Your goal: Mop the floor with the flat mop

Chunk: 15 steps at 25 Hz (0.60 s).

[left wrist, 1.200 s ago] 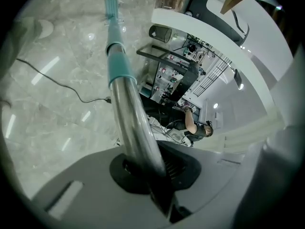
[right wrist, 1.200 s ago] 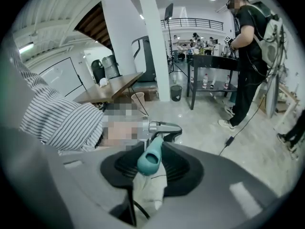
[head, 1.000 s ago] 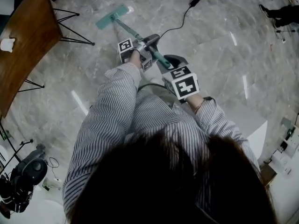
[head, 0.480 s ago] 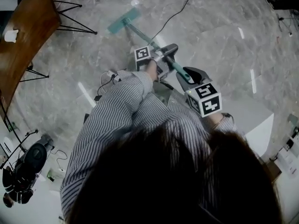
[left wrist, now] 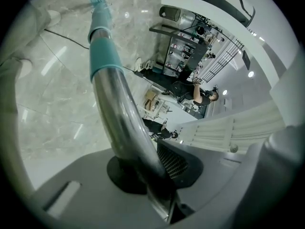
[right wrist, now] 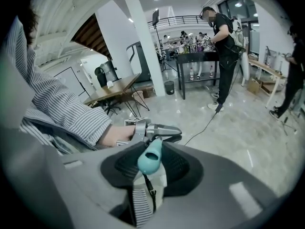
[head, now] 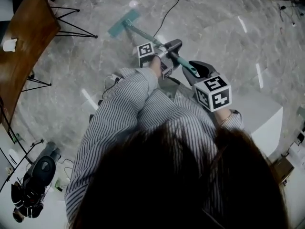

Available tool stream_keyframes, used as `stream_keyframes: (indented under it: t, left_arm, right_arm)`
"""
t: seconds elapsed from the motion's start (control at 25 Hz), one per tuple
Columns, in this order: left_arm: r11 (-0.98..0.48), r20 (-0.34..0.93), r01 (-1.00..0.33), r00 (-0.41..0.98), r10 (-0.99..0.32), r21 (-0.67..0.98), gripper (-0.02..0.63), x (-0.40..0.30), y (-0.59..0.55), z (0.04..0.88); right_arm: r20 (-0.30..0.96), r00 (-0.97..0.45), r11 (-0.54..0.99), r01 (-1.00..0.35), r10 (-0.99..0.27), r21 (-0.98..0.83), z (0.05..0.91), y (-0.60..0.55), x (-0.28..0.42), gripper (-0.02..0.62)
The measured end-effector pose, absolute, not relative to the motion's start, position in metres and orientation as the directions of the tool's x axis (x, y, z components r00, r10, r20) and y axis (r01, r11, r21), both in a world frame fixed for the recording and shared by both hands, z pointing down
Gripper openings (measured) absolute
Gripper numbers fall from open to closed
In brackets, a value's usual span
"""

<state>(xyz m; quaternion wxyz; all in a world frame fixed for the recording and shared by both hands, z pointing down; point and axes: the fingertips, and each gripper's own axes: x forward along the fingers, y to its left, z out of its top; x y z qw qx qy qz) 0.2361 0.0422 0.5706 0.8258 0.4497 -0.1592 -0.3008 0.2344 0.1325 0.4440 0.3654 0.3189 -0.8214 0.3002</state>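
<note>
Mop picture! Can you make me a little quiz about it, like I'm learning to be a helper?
1. True or false: the mop head lies on the wooden table.
2. What colour is the mop head? A red, B teal, C yellow.
3. Fill in the gap: the right gripper is closed on the end of the mop's ____.

Key: 1 false, it lies on the floor; 2 B; 3 handle.

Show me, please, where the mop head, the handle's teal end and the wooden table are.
mop head (head: 124, 23): head view, middle of the teal pad.
handle's teal end (right wrist: 150, 157): right gripper view, its rounded tip.
wooden table (head: 31, 30): head view, bare part of the top.
</note>
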Motion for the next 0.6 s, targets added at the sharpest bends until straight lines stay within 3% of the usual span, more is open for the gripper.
stream_keyframes:
  t: [0.32, 0.6]
  left_arm:
    - [0.414, -0.019, 0.35, 0.782, -0.623, 0.841, 0.064, 0.225, 0.038, 0.571]
    - [0.402, -0.001, 0.378, 0.73, -0.684, 0.834, 0.042, 0.165, -0.014, 0.59]
  right_arm:
    - [0.78, -0.532, 0.601, -0.755, -0.33, -0.262, 0.445, 0.128, 0.222, 0.114]
    - [0.806, -0.508, 0.621, -0.748, -0.306, -0.236, 0.468, 0.085, 0.167, 0.114]
